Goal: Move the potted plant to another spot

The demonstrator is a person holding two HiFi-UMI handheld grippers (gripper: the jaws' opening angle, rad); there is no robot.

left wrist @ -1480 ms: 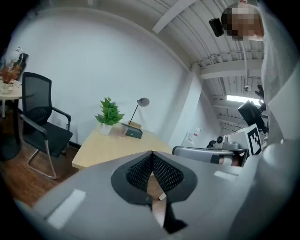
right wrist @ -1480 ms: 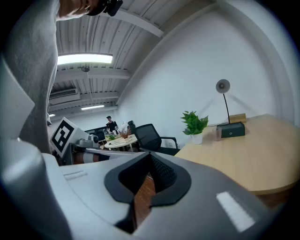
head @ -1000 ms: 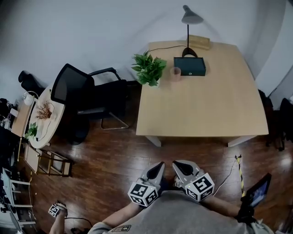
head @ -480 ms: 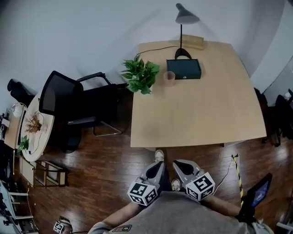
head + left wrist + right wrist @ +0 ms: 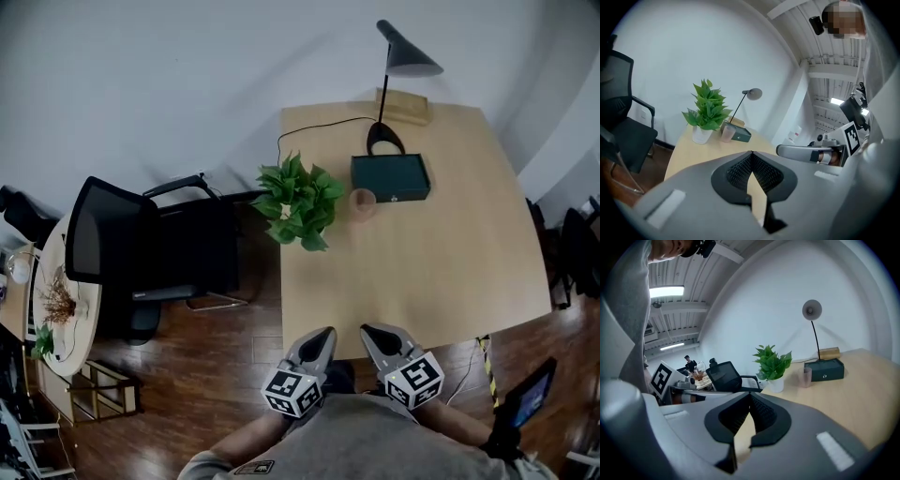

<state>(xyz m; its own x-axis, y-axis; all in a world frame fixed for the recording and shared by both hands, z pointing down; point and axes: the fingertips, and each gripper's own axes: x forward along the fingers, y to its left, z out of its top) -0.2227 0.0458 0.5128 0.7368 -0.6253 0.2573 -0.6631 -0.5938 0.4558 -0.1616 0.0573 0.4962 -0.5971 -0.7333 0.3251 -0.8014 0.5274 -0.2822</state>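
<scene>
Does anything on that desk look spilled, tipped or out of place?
Nothing stands out: potted plant, cup, dark box and lamp all sit upright; the plant's leaves overhang the left edge of the desk.

The pale wooden surface [image 5: 441, 272] is standing on a dark plank floor [image 5: 216, 375]. A plant [image 5: 300, 202] is sitting at its left edge, leaves hanging past the rim. A pinkish cup [image 5: 363, 202] is standing just beside it, near a dark green box [image 5: 390, 177]. Behind the box a lamp [image 5: 385, 141] is standing, its cable [image 5: 309, 127] trailing left, and a wooden block [image 5: 405, 106] is lying at the far edge.
</scene>
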